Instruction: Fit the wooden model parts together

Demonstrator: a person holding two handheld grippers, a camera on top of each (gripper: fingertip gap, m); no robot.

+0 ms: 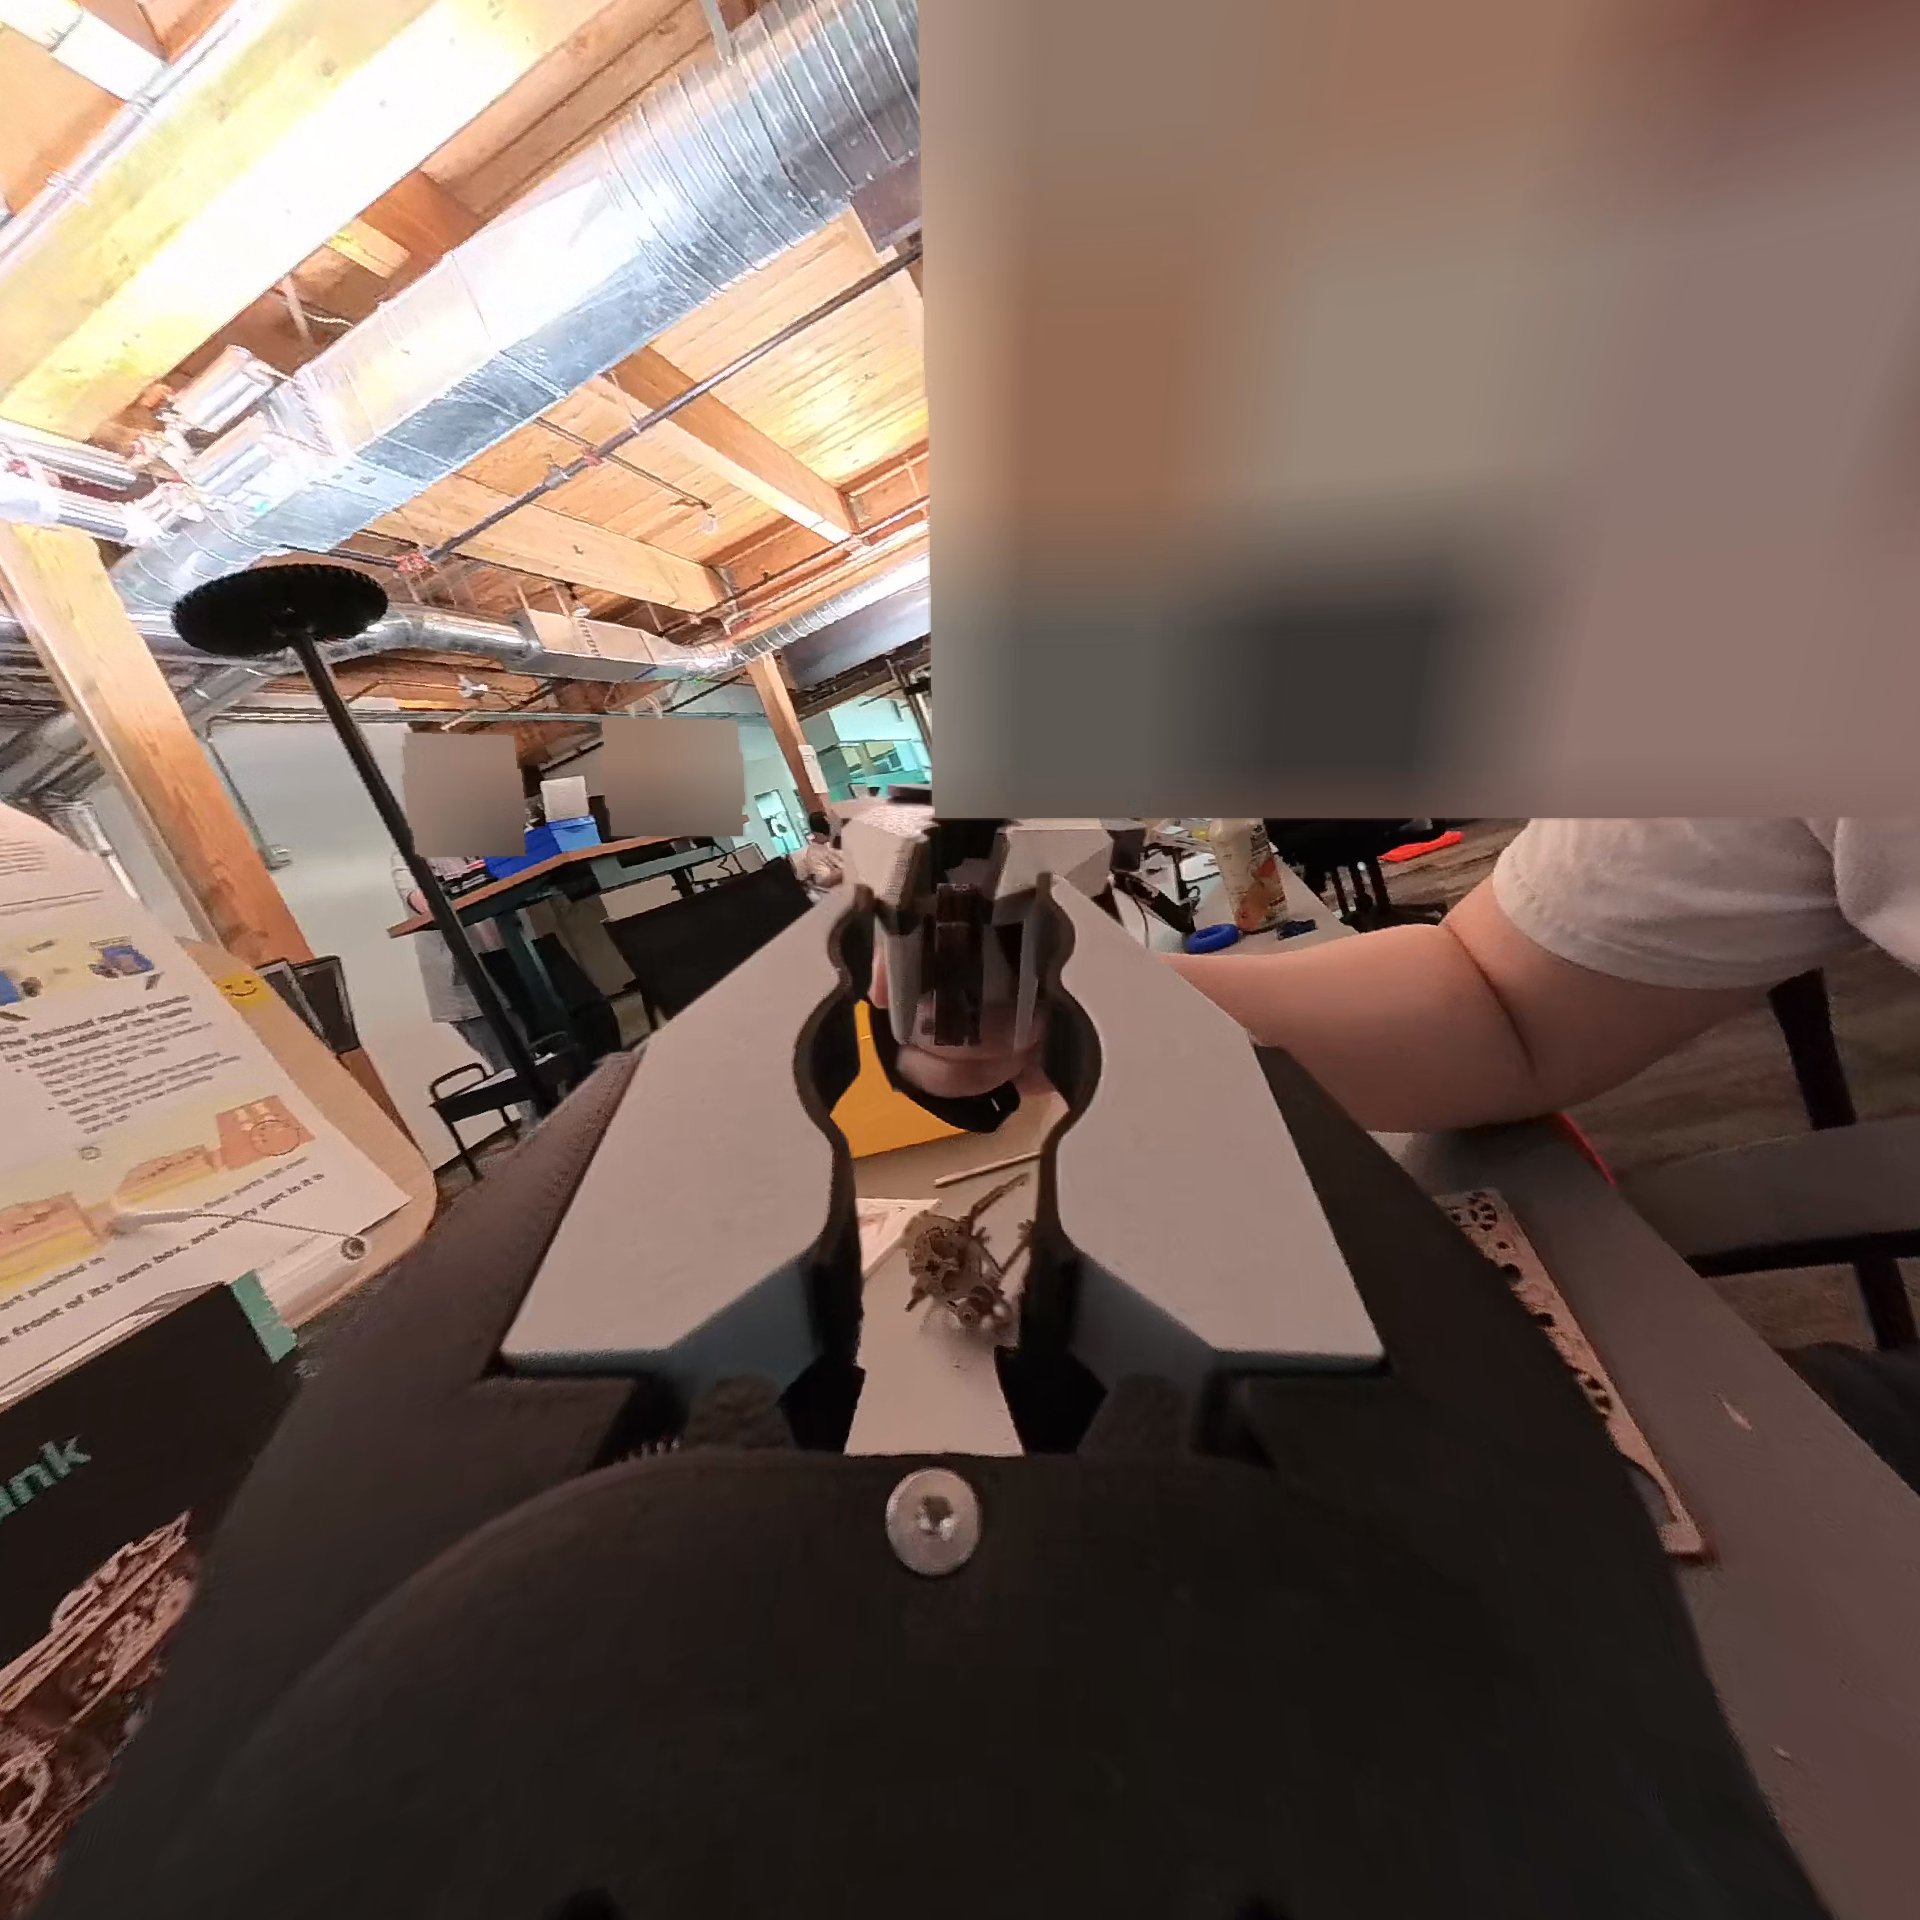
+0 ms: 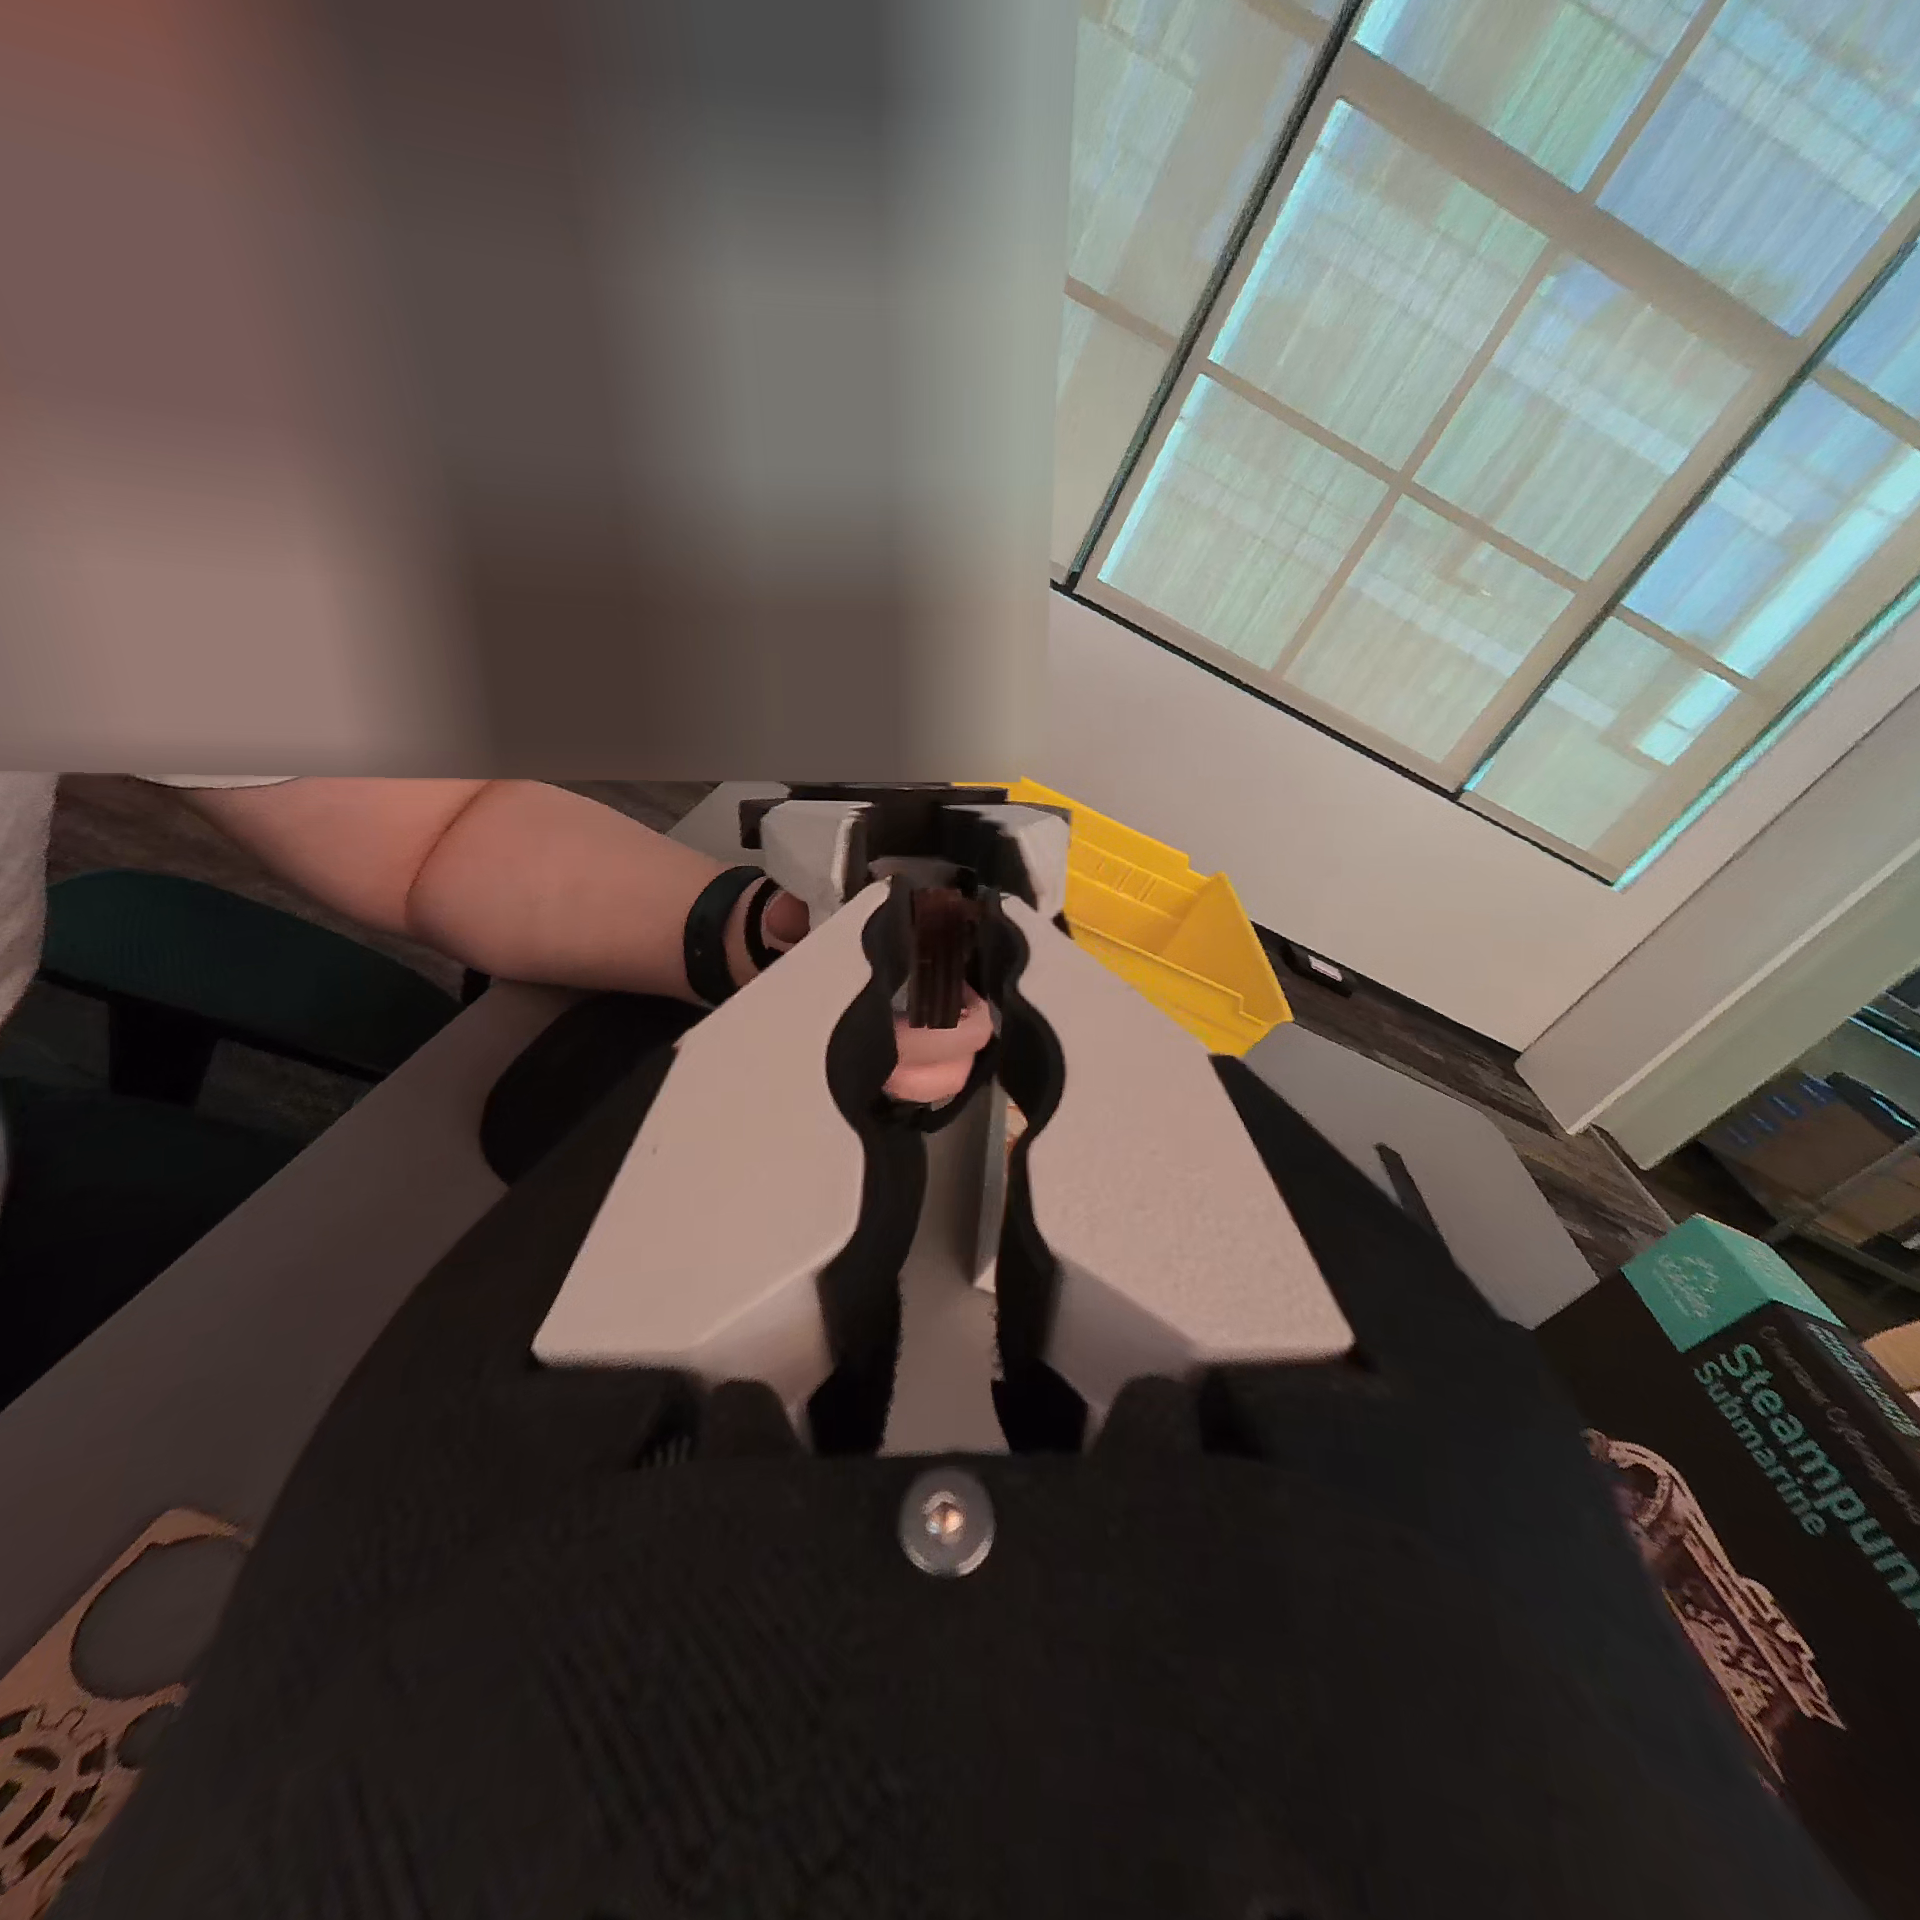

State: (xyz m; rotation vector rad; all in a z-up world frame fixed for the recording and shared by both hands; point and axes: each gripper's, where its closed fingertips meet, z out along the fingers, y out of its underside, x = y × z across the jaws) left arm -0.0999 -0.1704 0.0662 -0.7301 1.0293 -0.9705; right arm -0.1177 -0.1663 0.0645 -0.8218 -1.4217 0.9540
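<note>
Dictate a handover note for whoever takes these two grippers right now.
Right gripper: shut on a dark wooden part.
Left gripper: open, apparently empty, facing the right one tip to tip.
On the grey table: small wooden assembly, loose stick, parts sheet.
Done: one part is in a grip.
Left: fitting it, probably to the assembly.

We note the two grippers raised tip to tip above the table, left gripper facing right gripper, a small wooden part between their tips. On the table below lies a wooden assembly; behind it a bin. A kit box sits to the side, an instruction sheet propped behind it (left of the left gripper). A cut-out parts sheet lies along the table's near edge.
</note>
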